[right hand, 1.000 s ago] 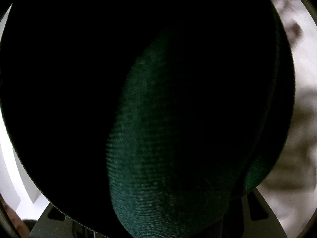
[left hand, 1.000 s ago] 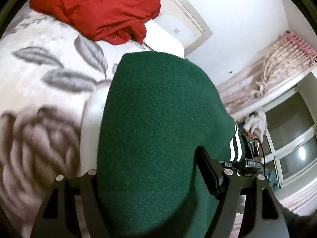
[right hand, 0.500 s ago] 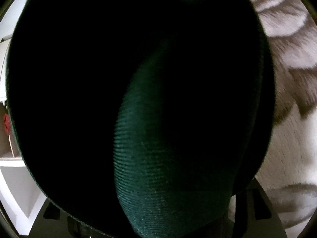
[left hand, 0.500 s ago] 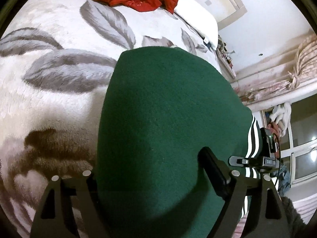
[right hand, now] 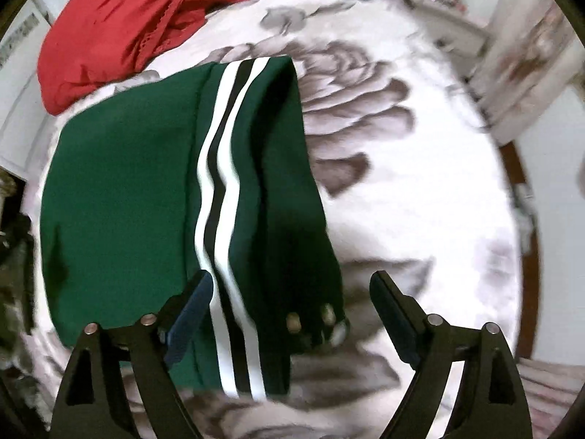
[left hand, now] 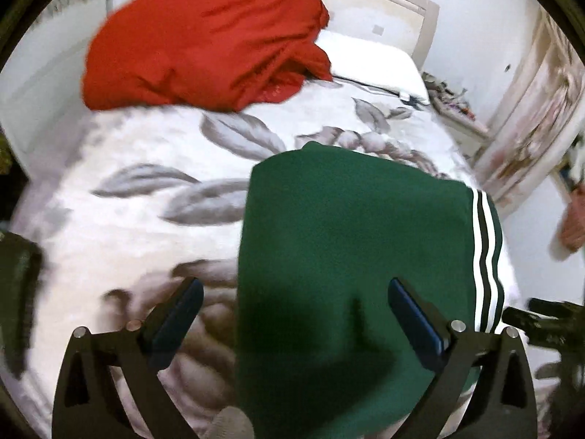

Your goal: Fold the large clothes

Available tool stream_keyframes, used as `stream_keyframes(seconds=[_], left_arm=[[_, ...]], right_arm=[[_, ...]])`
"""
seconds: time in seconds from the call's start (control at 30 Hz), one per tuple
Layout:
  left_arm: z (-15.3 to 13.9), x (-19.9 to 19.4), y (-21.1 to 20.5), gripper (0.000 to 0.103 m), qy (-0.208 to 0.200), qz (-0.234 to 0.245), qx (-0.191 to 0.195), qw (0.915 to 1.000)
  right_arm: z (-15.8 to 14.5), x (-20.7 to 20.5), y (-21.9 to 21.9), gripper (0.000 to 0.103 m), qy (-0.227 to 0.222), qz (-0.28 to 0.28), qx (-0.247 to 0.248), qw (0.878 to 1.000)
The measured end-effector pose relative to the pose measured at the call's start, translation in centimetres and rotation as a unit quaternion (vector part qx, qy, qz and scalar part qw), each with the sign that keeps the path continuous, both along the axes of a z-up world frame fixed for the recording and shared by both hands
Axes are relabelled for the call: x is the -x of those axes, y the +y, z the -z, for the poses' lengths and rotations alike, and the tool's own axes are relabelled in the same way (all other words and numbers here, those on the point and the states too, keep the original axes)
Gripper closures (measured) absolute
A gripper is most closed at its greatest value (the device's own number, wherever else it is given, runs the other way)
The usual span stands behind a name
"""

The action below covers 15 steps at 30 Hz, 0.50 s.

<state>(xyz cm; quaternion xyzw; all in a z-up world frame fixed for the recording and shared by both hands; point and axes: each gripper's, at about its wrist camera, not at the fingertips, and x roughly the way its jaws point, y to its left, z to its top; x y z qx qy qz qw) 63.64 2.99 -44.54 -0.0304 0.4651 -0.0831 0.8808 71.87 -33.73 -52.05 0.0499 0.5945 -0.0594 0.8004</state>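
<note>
A dark green garment (left hand: 347, 263) with white and black side stripes lies folded flat on the floral bedspread (left hand: 139, 219). My left gripper (left hand: 296, 314) is open and empty above its near end. In the right wrist view the same garment (right hand: 146, 190) lies left of centre, stripes running toward me, two metal snaps at its near corner. My right gripper (right hand: 292, 311) is open and empty above that near corner.
A crumpled red garment (left hand: 204, 40) sits at the bed's far end, also in the right wrist view (right hand: 124, 18). A white pillow (left hand: 369, 62) and headboard lie behind it. A pink curtain (left hand: 530, 117) hangs at right. The bed edge is at right (right hand: 519, 219).
Both grippers have let go of the green garment and opened. It now lies folded on the bed, and both grippers have pulled back above it.
</note>
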Motion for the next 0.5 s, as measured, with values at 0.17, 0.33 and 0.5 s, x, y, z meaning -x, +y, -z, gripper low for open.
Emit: stream_keyframes(seconds=[0.17,0.33,0.5], left_arm=[[-4.1,4.9,-1.6,0.000,-0.016,-0.007,-0.040,0.9990],[-9.1,8.6,-2.7,0.000,-0.034,-0.004,-0.044,0.9984],[-14.5,13.9,-2.7,0.000,-0.053,-0.001,-0.034,0.9980]], right_arm=[[-6.8,12.0,7.4,0.011,-0.033,0.005,0.042,0.999],[-14.2,20.0,8.1,0.011,-0.070,0.024,0.060,0.995],[-22.5,27.0,9.0,0.011,-0.104,0.022,0.069,0.992]])
